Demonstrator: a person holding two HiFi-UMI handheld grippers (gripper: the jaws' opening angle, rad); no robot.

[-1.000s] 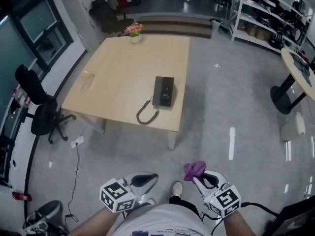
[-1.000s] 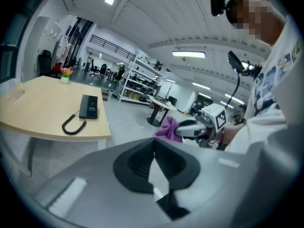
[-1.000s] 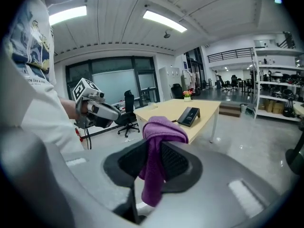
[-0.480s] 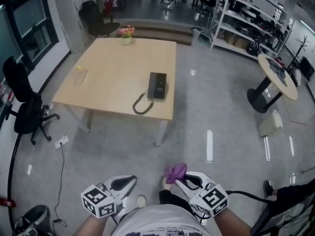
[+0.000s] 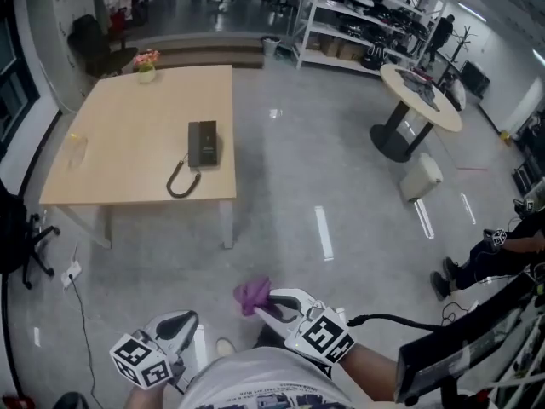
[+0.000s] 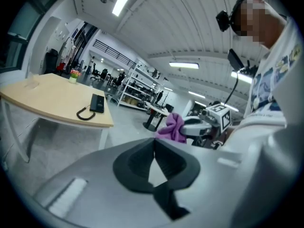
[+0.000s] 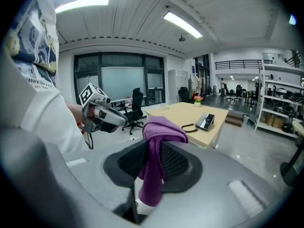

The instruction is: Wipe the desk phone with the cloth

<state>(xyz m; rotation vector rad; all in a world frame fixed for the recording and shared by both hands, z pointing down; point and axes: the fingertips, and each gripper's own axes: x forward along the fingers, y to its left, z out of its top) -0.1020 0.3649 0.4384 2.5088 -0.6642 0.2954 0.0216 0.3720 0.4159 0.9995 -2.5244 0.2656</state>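
A black desk phone (image 5: 203, 143) with a coiled cord lies on the light wooden table (image 5: 111, 152), far from me across the floor. It also shows small in the left gripper view as the phone (image 6: 97, 103) and in the right gripper view as the phone (image 7: 206, 121). My right gripper (image 5: 266, 303) is shut on a purple cloth (image 5: 252, 294), which hangs bunched between the jaws as the cloth (image 7: 156, 156). My left gripper (image 5: 186, 331) is held low near my body, shut and with nothing in it.
A flower pot (image 5: 146, 65) stands at the table's far edge. A black office chair (image 5: 17, 237) sits left of the table. A round table (image 5: 417, 92) and shelving (image 5: 358, 15) stand to the right. Someone sits at the right edge (image 5: 502, 254). Grey floor lies between me and the table.
The head view has swung to the right, so the table and phone have slid left in the picture. Both grippers stay low by my body, the cloth still held.
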